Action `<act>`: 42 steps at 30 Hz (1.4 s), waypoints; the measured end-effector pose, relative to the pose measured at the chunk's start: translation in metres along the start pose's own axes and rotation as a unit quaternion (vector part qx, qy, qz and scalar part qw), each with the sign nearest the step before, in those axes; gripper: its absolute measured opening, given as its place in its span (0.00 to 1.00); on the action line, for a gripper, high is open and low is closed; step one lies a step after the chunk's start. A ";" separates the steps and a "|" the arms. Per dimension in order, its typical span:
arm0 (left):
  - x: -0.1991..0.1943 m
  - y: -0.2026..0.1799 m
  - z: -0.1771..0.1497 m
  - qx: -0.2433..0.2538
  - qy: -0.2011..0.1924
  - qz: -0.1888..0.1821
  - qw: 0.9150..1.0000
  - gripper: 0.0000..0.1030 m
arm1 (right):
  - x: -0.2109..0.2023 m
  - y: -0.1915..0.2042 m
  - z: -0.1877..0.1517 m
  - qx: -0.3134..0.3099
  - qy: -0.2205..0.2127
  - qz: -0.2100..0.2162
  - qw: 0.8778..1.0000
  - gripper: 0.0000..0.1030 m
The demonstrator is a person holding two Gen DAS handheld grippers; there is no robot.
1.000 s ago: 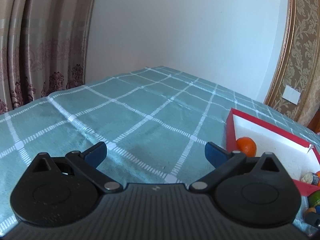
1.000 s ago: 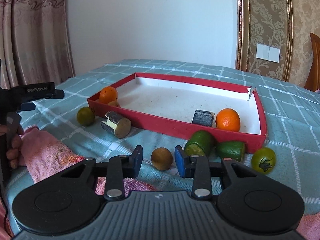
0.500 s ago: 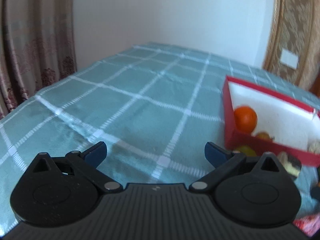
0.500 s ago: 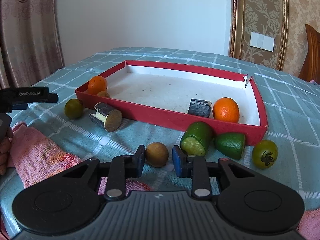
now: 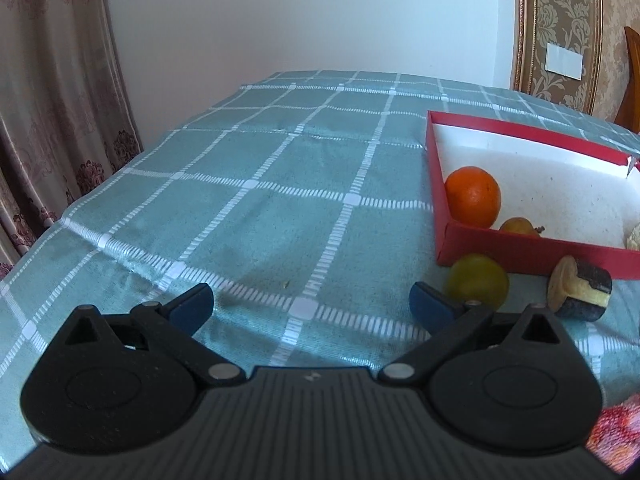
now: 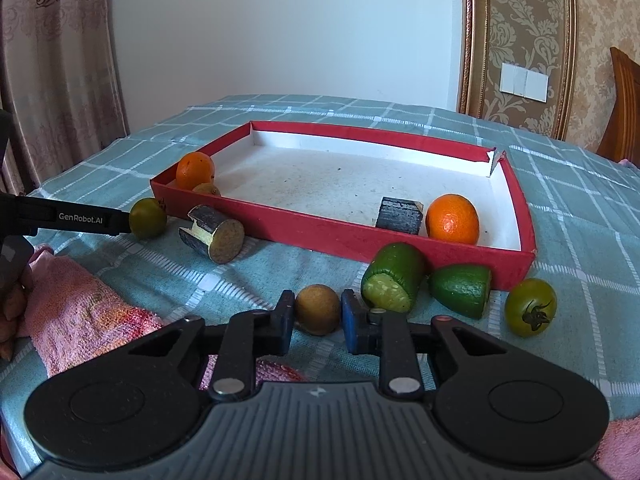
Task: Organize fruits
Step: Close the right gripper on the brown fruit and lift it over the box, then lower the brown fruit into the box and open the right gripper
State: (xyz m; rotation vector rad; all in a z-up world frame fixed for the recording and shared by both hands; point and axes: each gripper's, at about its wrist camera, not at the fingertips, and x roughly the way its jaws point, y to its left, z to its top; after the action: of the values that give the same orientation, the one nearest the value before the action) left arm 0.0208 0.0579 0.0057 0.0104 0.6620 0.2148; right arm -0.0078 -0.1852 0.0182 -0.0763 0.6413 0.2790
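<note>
My right gripper (image 6: 317, 314) has its jaws closing, and both blue pads press on a brown round fruit (image 6: 318, 309) that sits on the cloth in front of the red tray (image 6: 320, 232). The tray holds two oranges (image 6: 195, 170) (image 6: 452, 218), a small brown fruit (image 6: 206, 189) and a dark block (image 6: 400, 220). My left gripper (image 5: 312, 304) is open over bare cloth, with nothing between its fingers. A green round fruit (image 5: 478, 286) lies just past its right fingertip, outside the tray's corner (image 5: 520, 246).
On the teal checked tablecloth (image 5: 260, 200) lie a dark cylinder piece (image 6: 212, 234), two green cut pieces (image 6: 394, 276) (image 6: 462, 290) and a green tomato (image 6: 530, 306). A pink towel (image 6: 80, 312) covers the near left edge. A wooden chair (image 6: 622, 100) stands at the far right.
The right jaws have narrowed onto the brown round fruit. The left gripper has rolled and swung toward the tray, bringing the green fruit and the cylinder piece into its view.
</note>
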 end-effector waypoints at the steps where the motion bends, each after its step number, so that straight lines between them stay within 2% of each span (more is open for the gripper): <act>1: 0.000 0.000 0.000 -0.001 0.001 -0.001 1.000 1.00 | 0.000 0.000 0.000 0.000 0.000 0.000 1.000 0.23; 9: 0.003 0.009 0.002 -0.023 0.011 -0.018 1.000 1.00 | -0.018 -0.009 0.010 0.022 -0.037 0.015 0.999 0.23; 17: 0.004 0.011 0.002 -0.024 0.012 -0.020 0.999 1.00 | -0.021 -0.060 0.058 0.054 -0.079 -0.034 0.995 0.23; 26: 0.004 0.010 0.002 -0.024 0.012 -0.019 0.999 1.00 | 0.021 -0.104 0.077 0.085 -0.051 -0.067 0.993 0.23; 35: 0.004 0.011 0.002 -0.024 0.012 -0.020 0.999 1.00 | 0.053 -0.113 0.068 0.089 -0.017 -0.075 0.993 0.23; 42: 0.004 0.010 0.002 -0.024 0.012 -0.020 0.999 1.00 | 0.056 -0.118 0.066 0.102 -0.015 -0.072 0.992 0.24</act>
State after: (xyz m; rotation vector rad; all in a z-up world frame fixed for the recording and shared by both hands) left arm 0.0230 0.0690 0.0055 -0.0516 0.6793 0.1936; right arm 0.1064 -0.2750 0.0354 0.0785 0.6281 0.0746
